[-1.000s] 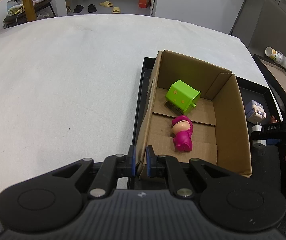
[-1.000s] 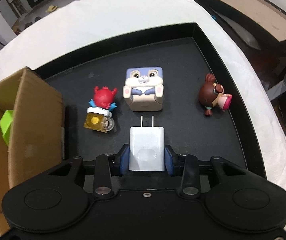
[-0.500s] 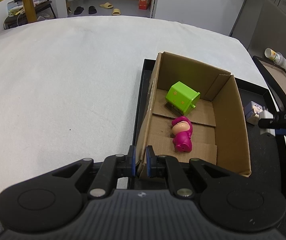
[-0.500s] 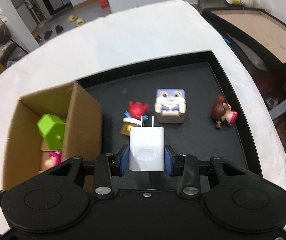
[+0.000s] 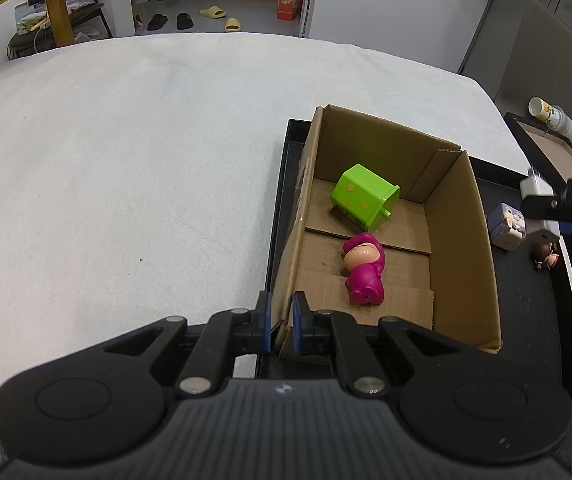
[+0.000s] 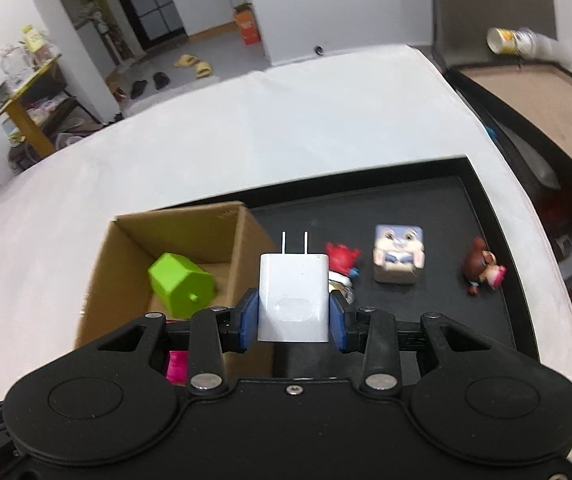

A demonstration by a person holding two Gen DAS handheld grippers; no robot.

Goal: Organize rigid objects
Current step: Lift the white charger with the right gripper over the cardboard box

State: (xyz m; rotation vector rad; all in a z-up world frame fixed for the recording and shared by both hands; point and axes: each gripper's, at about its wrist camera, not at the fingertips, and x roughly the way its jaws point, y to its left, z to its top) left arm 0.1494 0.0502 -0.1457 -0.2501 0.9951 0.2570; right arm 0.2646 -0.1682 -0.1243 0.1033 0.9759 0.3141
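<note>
My right gripper (image 6: 293, 325) is shut on a white plug adapter (image 6: 293, 298), prongs pointing away, held in the air above the black tray (image 6: 437, 200) near the right wall of the cardboard box (image 6: 134, 256). From the left wrist view the adapter (image 5: 535, 186) hangs at the far right. My left gripper (image 5: 280, 322) is shut on the box's near left wall (image 5: 289, 280). In the box lie a green cup-like toy (image 5: 363, 196) and a magenta figure (image 5: 363, 270). On the tray stand a red figure (image 6: 341, 258), a bunny cube (image 6: 397, 256) and a brown-haired doll (image 6: 481, 270).
The tray and box rest on a white-covered table (image 5: 126, 160). A second tray with a brown bottom (image 6: 533, 108) and a paper cup (image 6: 513, 40) stand to the right. Beyond the table are a floor with slippers and a wooden stand.
The right gripper has risen with the adapter and drifted left toward the box, so the tray toys look smaller and the box interior has come into view. The left gripper has kept still.
</note>
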